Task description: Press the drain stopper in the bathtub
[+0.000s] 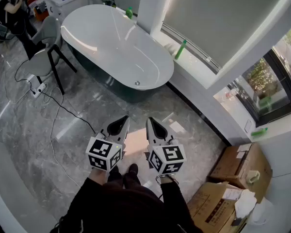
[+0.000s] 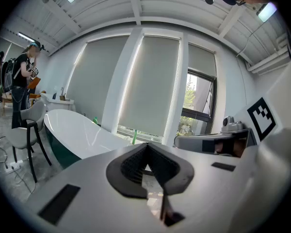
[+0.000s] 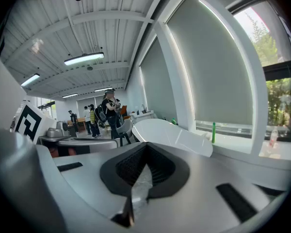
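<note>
Two grippers, jaws closed on nothing: left gripper [image 1: 123, 120], right gripper [image 1: 149, 121], well apart from bathtub [image 1: 103, 31]; only head view shows drain stopper [image 1: 137, 83].

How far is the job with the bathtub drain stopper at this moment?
Done: nothing yet; the drain stopper sits untouched in the bathtub. In hand: left gripper and right gripper, both shut and empty, are over the floor, short of the tub. Left: walk up, reach in, press the stopper.
</note>
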`<action>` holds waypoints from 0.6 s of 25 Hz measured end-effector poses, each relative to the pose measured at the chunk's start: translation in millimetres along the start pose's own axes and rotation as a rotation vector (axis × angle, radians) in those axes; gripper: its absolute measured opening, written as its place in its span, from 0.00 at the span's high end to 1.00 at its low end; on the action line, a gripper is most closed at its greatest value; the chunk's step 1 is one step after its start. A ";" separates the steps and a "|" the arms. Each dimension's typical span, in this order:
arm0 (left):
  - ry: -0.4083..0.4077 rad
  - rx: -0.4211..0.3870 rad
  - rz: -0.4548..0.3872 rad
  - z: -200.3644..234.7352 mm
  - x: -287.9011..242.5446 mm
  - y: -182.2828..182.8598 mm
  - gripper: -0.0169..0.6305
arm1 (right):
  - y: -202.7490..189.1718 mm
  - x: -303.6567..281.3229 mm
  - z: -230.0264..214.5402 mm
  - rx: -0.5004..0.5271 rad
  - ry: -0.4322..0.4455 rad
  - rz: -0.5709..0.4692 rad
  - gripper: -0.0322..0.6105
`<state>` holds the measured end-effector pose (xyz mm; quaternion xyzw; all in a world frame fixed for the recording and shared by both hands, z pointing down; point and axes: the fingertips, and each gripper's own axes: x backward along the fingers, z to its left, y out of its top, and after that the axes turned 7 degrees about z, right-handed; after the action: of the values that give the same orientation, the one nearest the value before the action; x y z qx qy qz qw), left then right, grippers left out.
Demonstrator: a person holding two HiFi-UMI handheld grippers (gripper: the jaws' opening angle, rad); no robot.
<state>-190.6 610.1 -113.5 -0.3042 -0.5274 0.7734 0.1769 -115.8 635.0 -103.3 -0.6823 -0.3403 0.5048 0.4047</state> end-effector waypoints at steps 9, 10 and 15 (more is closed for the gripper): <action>-0.004 -0.003 0.007 -4.8 -4.3 -1.5 0.96 | -6.7 3.9 -10.1 -0.021 -0.013 0.003 0.95; -0.006 -0.003 0.008 -5.6 -4.7 -1.9 0.96 | -7.6 4.3 -10.8 -0.022 -0.012 0.003 0.95; -0.010 -0.008 0.009 -10.9 -9.0 -1.4 0.96 | -12.9 7.9 -19.3 -0.065 0.041 -0.003 0.95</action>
<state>-176.8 613.0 -112.5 -0.3034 -0.5300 0.7735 0.1695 -95.9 643.6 -91.8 -0.7049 -0.3493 0.4786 0.3900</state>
